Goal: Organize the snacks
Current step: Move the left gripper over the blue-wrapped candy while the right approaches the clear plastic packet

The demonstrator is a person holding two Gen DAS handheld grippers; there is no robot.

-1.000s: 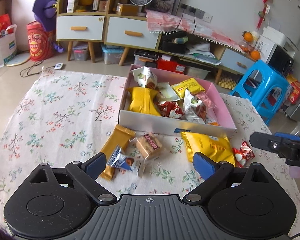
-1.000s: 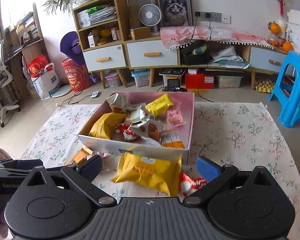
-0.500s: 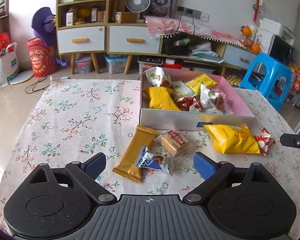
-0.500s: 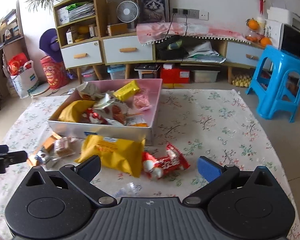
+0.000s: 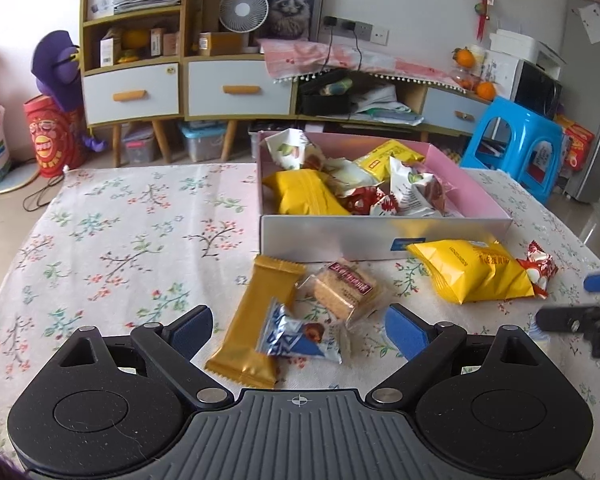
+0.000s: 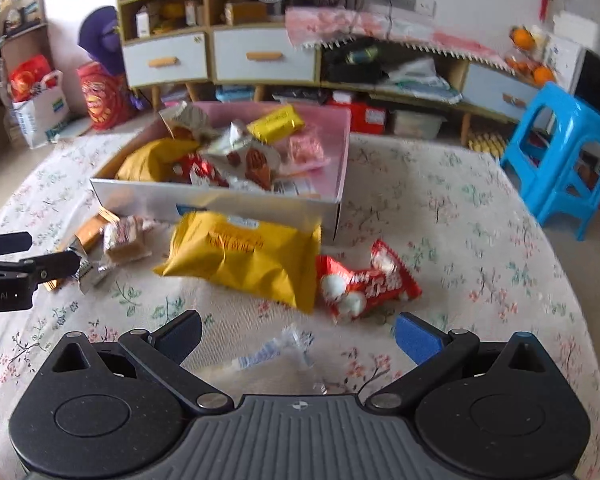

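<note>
Left wrist view: the left gripper [image 5: 299, 326], jaws spread and empty, hovers over a blue-white candy wrapper [image 5: 300, 335] lying on a gold bar packet [image 5: 260, 312] before the pink box [image 5: 380, 236].

Right wrist view: the right gripper [image 6: 298, 334], likewise spread and empty, faces a red candy bag [image 6: 364, 280] beside a yellow snack bag [image 6: 244, 256]. Judged as the approach stage; next comes closing on a packet.

Floral cloth [image 5: 132, 232], pink-lined silver box [image 5: 340, 240], yellow bag [image 5: 472, 272], gold bar [image 5: 256, 316].

right wrist view blurred; red packet [image 6: 366, 282] lettering unreadable.

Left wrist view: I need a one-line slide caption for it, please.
Open left gripper above a gold bar, blue-white packet and clear-wrapped biscuit lying before the snack-filled box.
</note>
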